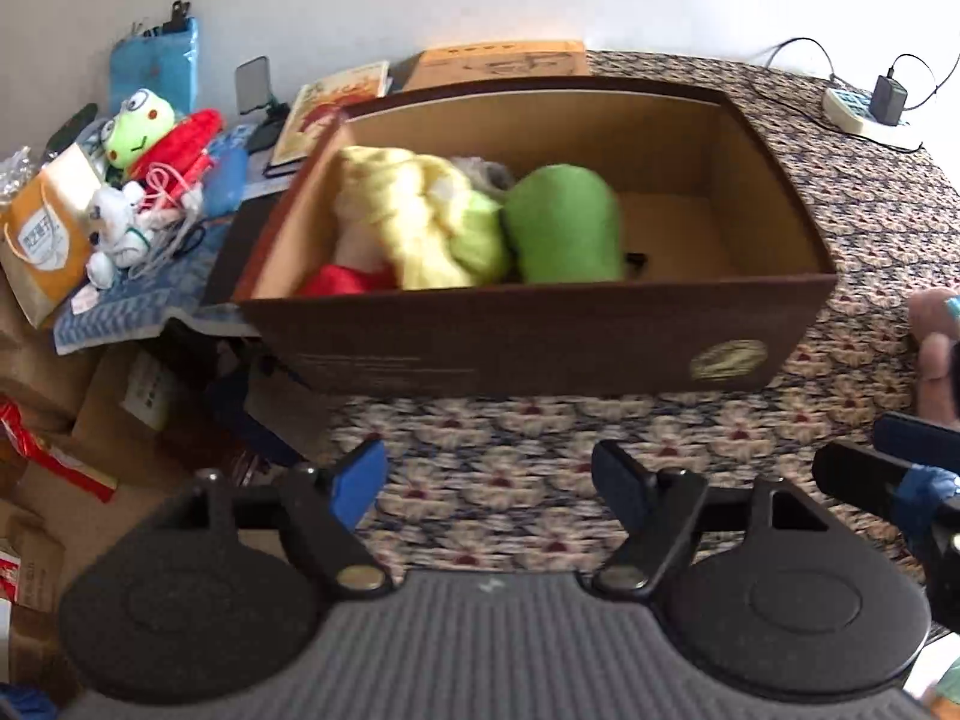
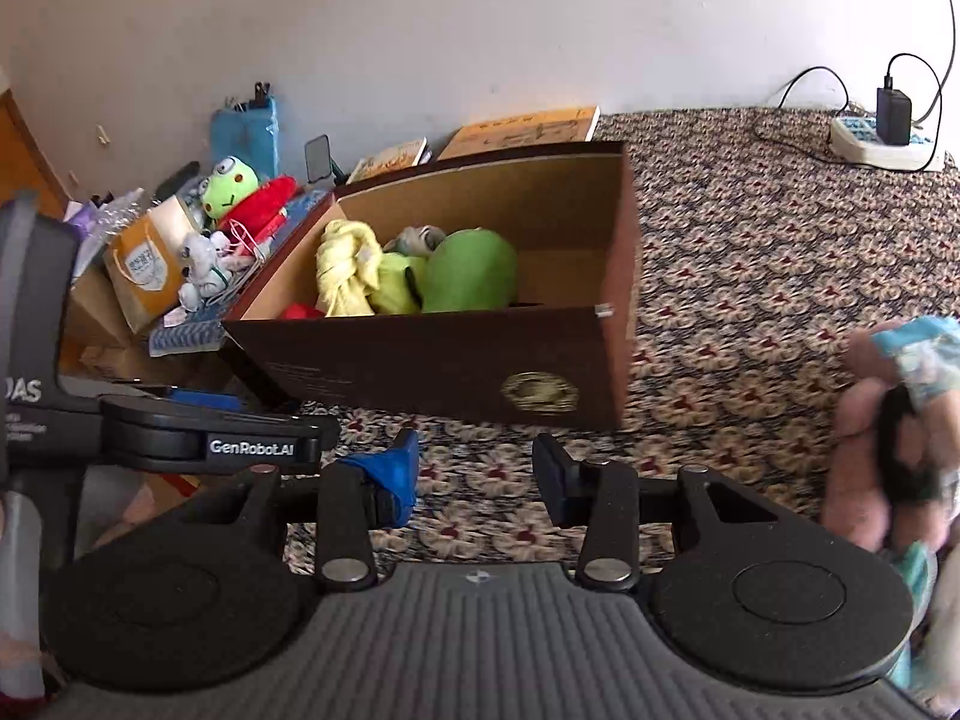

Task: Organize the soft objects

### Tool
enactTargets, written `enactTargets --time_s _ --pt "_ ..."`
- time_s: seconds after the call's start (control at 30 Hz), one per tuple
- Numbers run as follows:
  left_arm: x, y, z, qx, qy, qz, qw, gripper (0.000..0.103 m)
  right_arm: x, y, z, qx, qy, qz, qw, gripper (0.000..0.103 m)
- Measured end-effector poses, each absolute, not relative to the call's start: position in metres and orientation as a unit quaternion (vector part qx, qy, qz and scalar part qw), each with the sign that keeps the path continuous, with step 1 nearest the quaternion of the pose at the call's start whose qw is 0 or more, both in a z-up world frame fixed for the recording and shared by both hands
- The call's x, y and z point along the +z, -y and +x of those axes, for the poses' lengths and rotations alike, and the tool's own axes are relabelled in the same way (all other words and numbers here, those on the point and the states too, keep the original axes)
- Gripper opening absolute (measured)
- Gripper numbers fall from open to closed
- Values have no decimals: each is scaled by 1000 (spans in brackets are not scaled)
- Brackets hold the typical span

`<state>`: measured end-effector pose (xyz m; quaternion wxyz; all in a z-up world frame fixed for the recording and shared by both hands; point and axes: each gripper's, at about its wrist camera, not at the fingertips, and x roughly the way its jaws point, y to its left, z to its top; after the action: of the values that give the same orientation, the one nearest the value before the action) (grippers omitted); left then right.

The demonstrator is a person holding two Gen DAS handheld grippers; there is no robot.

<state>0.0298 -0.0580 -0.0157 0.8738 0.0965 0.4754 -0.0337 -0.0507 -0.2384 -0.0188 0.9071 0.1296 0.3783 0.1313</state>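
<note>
At far left a green frog plush [image 1: 137, 126] is sitting amid clutter beside a red plush [image 1: 180, 141] and a small white plush [image 1: 117, 228]. The brown cardboard box [image 1: 540, 342] is standing on the floral cloth [image 1: 510, 480], holding a pale yellow knitted bundle [image 1: 408, 210] touching a round green plush [image 1: 564, 228]. The left gripper [image 1: 489, 474] and right gripper [image 2: 474, 471] are hovering spread, gripping nothing.
</note>
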Motion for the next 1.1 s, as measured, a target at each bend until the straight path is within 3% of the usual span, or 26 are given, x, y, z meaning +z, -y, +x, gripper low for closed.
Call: enactTargets --time_s 0.4,0.77,0.9,1.1 --pt "-1 16 53 -85 -462 109 876 77 -13 180 -36 53 -414 171 892 26" --pt "47 16 98 -71 -400 109 907 79 33 175 1 -9 -371 154 916 26" --pt "62 15 116 -46 -378 102 919 83 42 181 18 -14 -354 152 923 26" --pt "68 15 137 -39 -382 84 919 86 49 183 39 -8 -337 131 932 26"
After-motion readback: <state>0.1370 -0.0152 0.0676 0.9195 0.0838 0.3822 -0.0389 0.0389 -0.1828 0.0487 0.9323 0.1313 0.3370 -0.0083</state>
